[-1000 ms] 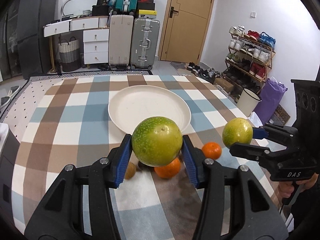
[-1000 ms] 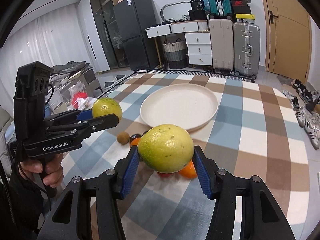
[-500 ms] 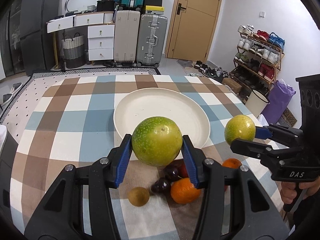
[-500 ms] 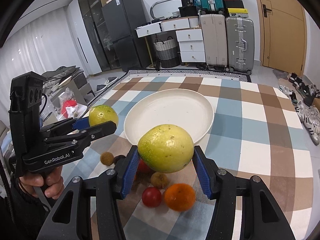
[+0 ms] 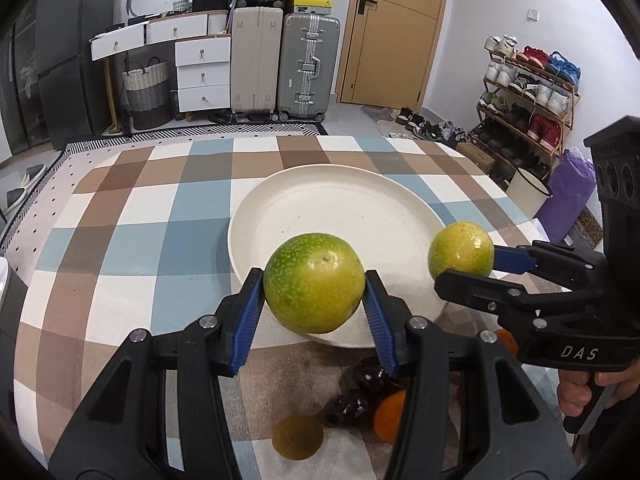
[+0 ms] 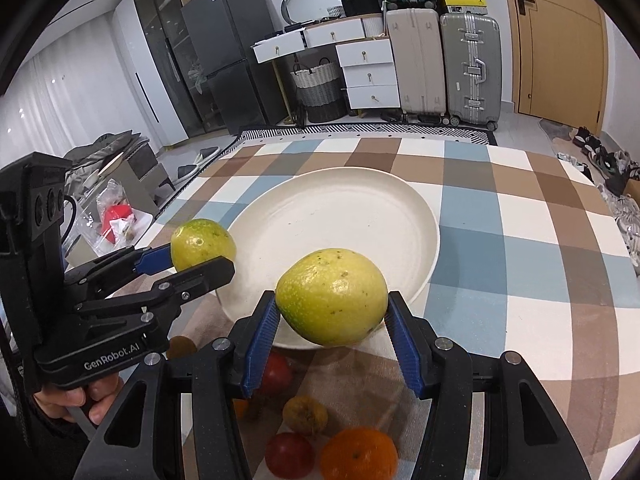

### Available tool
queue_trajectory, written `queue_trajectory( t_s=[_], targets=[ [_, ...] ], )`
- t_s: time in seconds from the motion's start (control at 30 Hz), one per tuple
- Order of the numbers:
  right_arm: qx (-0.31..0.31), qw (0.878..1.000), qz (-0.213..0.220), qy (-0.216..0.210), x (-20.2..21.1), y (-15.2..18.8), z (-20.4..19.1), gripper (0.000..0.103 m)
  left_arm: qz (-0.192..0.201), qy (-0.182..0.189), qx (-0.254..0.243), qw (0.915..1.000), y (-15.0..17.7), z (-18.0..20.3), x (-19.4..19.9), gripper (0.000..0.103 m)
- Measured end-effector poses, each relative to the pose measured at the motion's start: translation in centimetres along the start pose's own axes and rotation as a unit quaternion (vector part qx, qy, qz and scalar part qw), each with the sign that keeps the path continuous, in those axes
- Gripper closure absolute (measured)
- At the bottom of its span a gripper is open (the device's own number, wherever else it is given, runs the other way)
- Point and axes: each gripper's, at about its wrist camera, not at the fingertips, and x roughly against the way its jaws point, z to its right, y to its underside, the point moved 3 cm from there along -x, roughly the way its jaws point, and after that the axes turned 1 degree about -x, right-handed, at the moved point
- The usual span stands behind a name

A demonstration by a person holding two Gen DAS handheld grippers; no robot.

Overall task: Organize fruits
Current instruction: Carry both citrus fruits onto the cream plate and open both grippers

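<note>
My left gripper (image 5: 314, 286) is shut on a speckled green round fruit (image 5: 312, 272), which hangs over the near rim of the cream plate (image 5: 340, 200). My right gripper (image 6: 332, 302) is shut on a yellow-green fruit (image 6: 332, 288) above the same rim of the plate (image 6: 340, 216). Each gripper also appears in the other's view with its fruit: the right gripper (image 5: 466, 266) at the right, the left gripper (image 6: 200, 258) at the left. Below the fingers loose fruits lie on the cloth: an orange (image 6: 358, 458), red fruits (image 6: 290, 454), dark fruits (image 5: 356, 400) and a brown fruit (image 5: 298, 436).
The checked tablecloth (image 5: 160, 240) covers the table around the plate. A hand (image 6: 80, 396) grips the left tool's handle. Suitcases (image 5: 280, 64), white drawers (image 5: 202, 68) and a shoe rack (image 5: 528, 92) stand beyond the far edge.
Both grippers moved forward and down with their fruits, from over the loose pile to the plate's near rim. The loose fruits now sit lower in both views.
</note>
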Motion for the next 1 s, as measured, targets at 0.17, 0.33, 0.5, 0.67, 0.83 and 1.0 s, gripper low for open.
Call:
queue_trajectory(
  t_s=[0.17, 0.33, 0.5, 0.67, 0.83, 1.0],
  targets=[
    [-0.003, 1.000, -0.009, 0.007, -1.3, -0.4, 0.4, 0.048, -0.013, 0.005, 0.000, 0.9999, -0.2, -0.3, -1.5, 0.056],
    [-0.010, 1.000, -0.016, 0.011, -2.5, -0.9, 1.0, 0.048, -0.019, 0.002, 0.003, 0.9998, -0.3, -0.5, -2.3, 0.056],
    [-0.009, 1.000, -0.013, 0.017, -2.9, -1.2, 1.2, 0.047, -0.031, -0.002, 0.009, 0.9995, -0.4, -0.7, -2.9, 0.056],
    [-0.004, 1.000, 0.005, 0.020, -1.8, -1.3, 1.5, 0.034, -0.019, -0.003, 0.011, 0.9998, -0.7, -0.9, -2.2, 0.053],
    [0.008, 0.999, 0.011, 0.033, -0.1, -0.3, 1.8, 0.019, -0.005, -0.015, 0.002, 0.9999, -0.5, -0.8, -0.2, 0.032],
    [0.012, 0.999, 0.006, 0.034, 1.7, 1.0, 1.9, 0.007, 0.000, -0.020, -0.001, 0.9998, 0.4, -0.6, 2.4, 0.019]
  ],
)
